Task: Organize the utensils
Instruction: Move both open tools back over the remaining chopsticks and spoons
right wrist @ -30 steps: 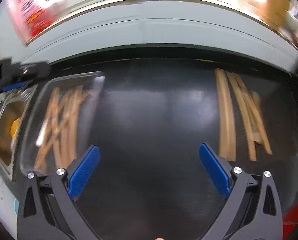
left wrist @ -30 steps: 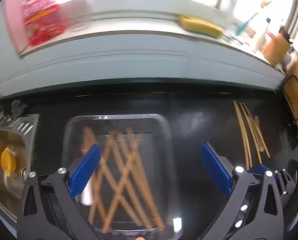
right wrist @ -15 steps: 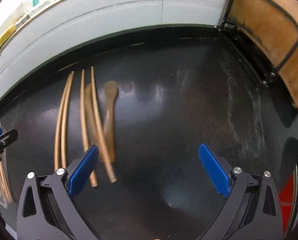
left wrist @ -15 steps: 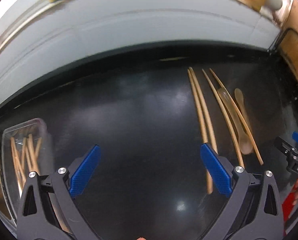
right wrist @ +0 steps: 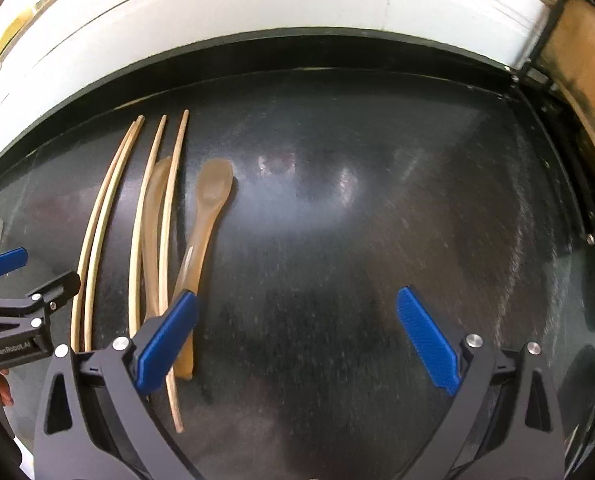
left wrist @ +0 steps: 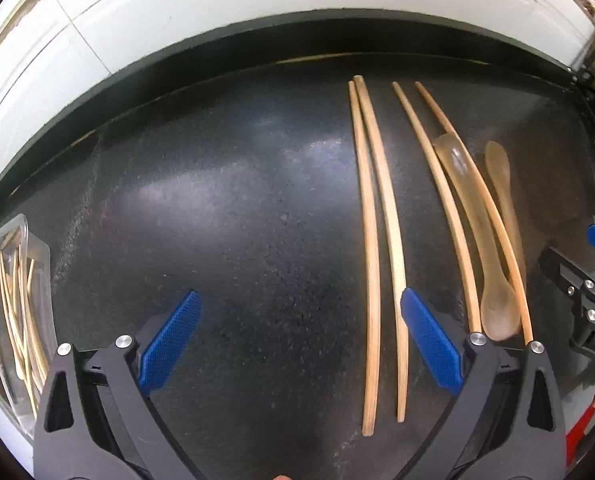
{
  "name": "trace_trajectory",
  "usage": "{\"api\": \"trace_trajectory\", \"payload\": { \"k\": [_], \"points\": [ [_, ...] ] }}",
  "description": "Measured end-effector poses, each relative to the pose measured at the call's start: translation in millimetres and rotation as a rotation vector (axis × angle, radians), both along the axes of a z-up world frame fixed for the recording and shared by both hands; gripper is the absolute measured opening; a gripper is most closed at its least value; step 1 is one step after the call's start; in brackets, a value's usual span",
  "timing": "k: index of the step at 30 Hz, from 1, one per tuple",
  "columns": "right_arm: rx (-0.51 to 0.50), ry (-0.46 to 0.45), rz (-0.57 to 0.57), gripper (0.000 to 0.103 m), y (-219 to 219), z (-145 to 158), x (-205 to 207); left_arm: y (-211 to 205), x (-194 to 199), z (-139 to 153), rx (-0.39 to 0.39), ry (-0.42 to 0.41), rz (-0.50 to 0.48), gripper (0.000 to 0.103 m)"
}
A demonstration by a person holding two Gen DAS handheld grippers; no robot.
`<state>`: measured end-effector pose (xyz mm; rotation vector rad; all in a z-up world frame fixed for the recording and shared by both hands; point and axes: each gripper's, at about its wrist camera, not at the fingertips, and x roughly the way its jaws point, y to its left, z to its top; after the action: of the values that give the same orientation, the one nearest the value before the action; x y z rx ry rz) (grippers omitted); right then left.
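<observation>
Several wooden chopsticks [left wrist: 371, 240] lie side by side on the black countertop [left wrist: 217, 220], with two translucent tan spoons [left wrist: 469, 208] among them. In the right wrist view the chopsticks [right wrist: 97, 224] and a spoon [right wrist: 207, 208] lie at the left. My left gripper [left wrist: 297, 336] is open and empty, its right finger just beside the left pair of chopsticks. My right gripper [right wrist: 297, 332] is open and empty, its left finger [right wrist: 169, 336] over the near ends of the spoons. A clear tray [left wrist: 37, 280] at the far left holds more chopsticks.
A white tiled wall [left wrist: 257, 4] runs along the back edge of the counter. A black wire rack with a wooden board [right wrist: 577, 80] stands at the right end. The other gripper shows at the edge of each view.
Both grippers have swung right, away from the tray and toward the loose chopsticks and spoons, which now lie closer. Both stay open.
</observation>
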<state>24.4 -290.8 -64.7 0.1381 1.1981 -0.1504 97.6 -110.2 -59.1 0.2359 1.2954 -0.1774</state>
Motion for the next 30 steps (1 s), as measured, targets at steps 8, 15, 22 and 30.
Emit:
{"api": "trace_trajectory", "payload": {
  "k": [8, 15, 22, 30],
  "points": [
    [0.034, 0.011, 0.046, 0.096, 4.2, -11.3, 23.2, -0.9, 6.5, -0.5, -0.001, -0.007, 0.061, 0.097],
    [0.044, -0.006, 0.076, 0.096, 11.1, -16.6, 40.3, -4.9, 18.2, -18.1, 0.001, 0.018, 0.079, 0.098],
    [-0.003, 0.006, 0.078, 0.098, 23.1, -27.5, 57.3, -22.4, 25.9, -18.4, 0.018, -0.011, 0.067, 0.098],
    [-0.019, -0.064, 0.049, 0.098, 27.0, -32.0, 38.0, -18.8, 32.1, -19.6, -0.012, -0.028, 0.105, 0.098]
  ]
}}
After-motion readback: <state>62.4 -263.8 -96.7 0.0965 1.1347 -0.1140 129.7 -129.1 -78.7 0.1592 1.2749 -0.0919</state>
